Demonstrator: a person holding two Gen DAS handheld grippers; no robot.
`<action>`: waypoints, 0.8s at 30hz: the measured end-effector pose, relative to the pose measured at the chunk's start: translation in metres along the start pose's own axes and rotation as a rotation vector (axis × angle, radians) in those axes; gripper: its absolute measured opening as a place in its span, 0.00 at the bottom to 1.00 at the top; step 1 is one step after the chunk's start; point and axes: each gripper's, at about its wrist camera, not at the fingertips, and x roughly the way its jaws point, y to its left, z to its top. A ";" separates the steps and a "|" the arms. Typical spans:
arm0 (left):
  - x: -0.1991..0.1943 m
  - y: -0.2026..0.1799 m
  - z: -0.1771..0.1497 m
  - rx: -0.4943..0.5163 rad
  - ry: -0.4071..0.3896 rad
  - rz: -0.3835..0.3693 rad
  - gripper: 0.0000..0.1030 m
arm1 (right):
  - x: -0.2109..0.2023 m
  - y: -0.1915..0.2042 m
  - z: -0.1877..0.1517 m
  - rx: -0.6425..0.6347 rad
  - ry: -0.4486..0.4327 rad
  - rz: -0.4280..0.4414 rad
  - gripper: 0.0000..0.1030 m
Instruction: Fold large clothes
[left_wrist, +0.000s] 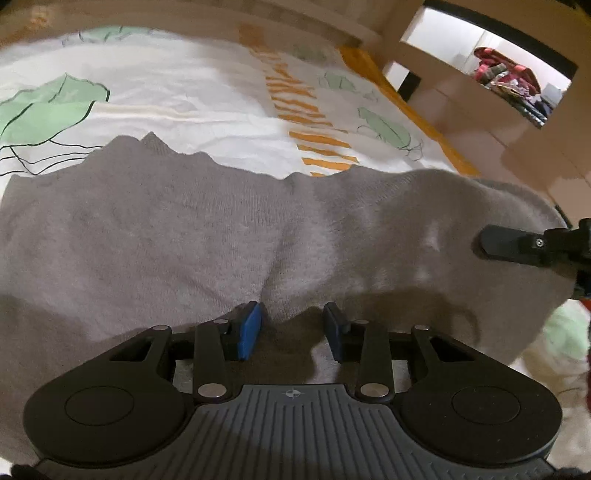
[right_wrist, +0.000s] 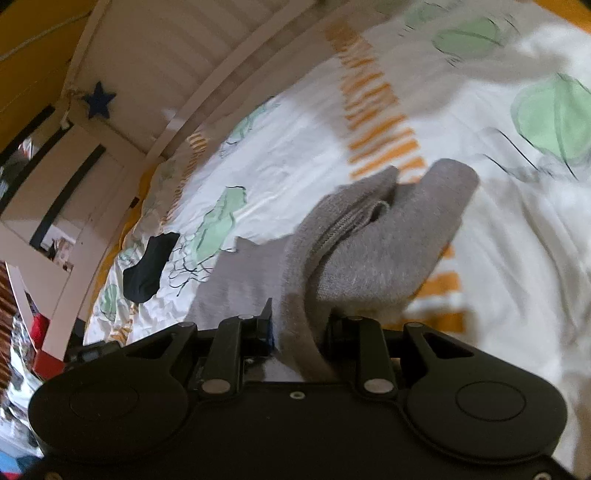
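Both sets of jaws are narrowed onto one grey knit garment, and the fold looks barely begun. Nearest in the left wrist view, the left gripper has a bunched ridge of the garment's near edge between its blue pads, the cloth puckering up from that pinch; the pads look pressed on it. In the right wrist view, the right gripper has a thick roll of the same grey knit running straight between its jaws, which are drawn in tight around it, with a ribbed edge and a rounded lobe of fabric rising just beyond.

Farther out, the garment lies spread wide across the near part of the bed, its far edge wavy and uneven against the leaf-printed cover, and no clean crease shows anywhere. A small dark item lies well apart, toward the bed's far side edge.

Judging from this, only the grasp is done; carrying the held edge over, laying it down and squaring the halves all remain.
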 end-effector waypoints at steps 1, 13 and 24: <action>-0.011 0.004 0.008 -0.015 -0.008 -0.011 0.36 | 0.001 0.009 0.003 -0.015 -0.001 0.002 0.34; -0.103 0.138 0.050 -0.222 -0.237 0.142 0.36 | 0.086 0.128 0.012 -0.143 0.073 0.135 0.34; -0.123 0.181 0.056 -0.354 -0.273 0.111 0.37 | 0.196 0.160 -0.049 -0.219 0.228 0.090 0.34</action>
